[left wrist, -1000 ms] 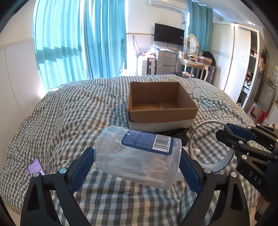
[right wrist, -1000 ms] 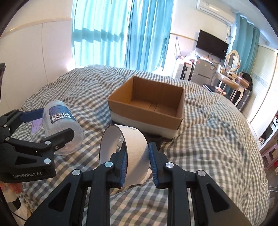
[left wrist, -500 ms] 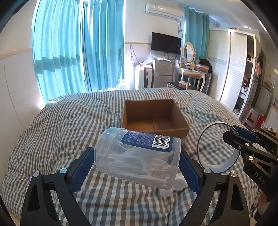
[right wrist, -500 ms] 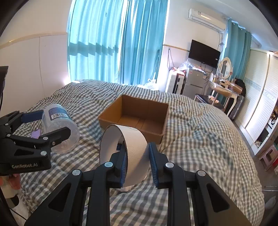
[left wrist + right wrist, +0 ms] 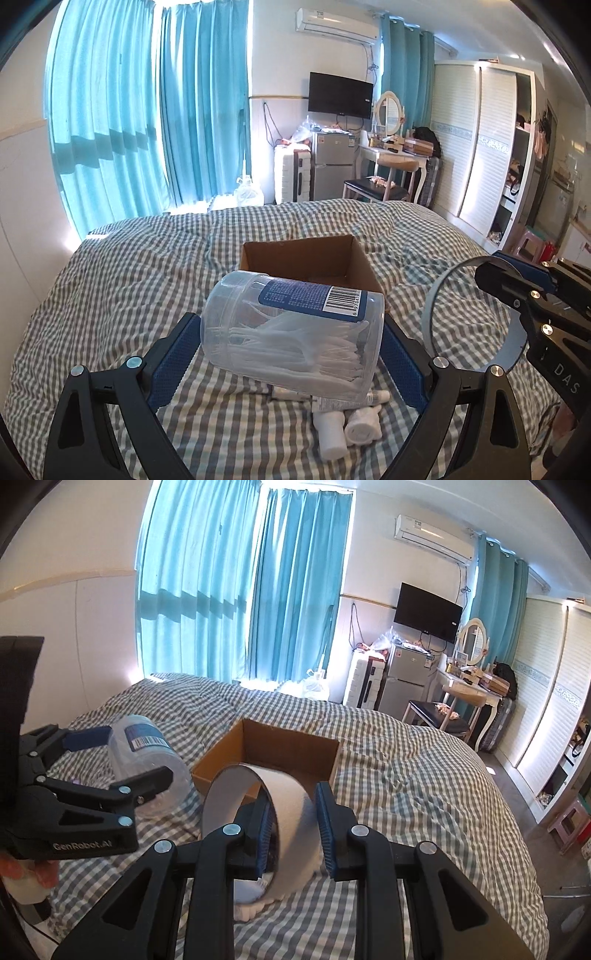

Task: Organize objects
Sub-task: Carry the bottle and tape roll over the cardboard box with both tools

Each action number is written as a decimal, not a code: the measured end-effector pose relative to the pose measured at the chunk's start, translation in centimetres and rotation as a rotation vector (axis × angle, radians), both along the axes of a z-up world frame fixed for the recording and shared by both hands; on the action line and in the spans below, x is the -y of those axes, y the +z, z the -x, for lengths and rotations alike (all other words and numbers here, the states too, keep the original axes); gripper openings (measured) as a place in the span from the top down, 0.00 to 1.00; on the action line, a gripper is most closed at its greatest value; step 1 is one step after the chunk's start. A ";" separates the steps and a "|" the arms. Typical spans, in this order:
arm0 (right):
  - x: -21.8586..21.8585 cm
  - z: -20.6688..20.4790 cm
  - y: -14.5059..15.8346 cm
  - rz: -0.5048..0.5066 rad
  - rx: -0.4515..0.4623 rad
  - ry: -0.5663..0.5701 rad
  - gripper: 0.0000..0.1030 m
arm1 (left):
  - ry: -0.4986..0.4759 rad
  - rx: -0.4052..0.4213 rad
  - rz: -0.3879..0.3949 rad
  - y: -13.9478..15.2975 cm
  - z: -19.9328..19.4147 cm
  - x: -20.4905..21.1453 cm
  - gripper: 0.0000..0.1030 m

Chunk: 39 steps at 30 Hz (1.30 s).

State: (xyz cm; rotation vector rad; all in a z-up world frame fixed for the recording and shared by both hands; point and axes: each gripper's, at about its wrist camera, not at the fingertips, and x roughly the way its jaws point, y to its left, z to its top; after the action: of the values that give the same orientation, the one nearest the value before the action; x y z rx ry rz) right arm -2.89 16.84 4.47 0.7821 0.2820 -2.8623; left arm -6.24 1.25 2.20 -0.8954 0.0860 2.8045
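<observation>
A: So, what is the left gripper carrying?

B: It is clamping a clear plastic jar end to end, jaws spread wide with a blue pad pressing on each end. The jar is lying on its side in the air above the checked bedspread, its blue barcode label facing up and white plastic picks piling along its lower side.

A: And the right gripper?

B: It is pinching the wall of a tape roll, one finger reaching inside the ring and one sitting outside, jaws nearly together. The roll is standing on edge in the grip, off the bed.

A: Where is the box sitting?

B: A brown cardboard box is resting open on the bed, just beyond both held things, toward the far side. From the left wrist view the tape ring is hanging to the right of the jar.

A: Anything lying under them?

B: Near the jar's underside, small white tubes are lying on the bedspread, close to the camera.
</observation>
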 end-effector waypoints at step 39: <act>-0.7 29.6 -8.3 -0.017 0.261 -0.039 0.83 | -0.030 0.191 0.105 -8.8 25.2 -3.5 0.08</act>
State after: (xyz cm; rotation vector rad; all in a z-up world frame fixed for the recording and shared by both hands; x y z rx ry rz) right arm -32.47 17.55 -3.87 1.1614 0.2589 -2.7535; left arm -31.46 4.73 -6.57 -1.1707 0.2183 2.6926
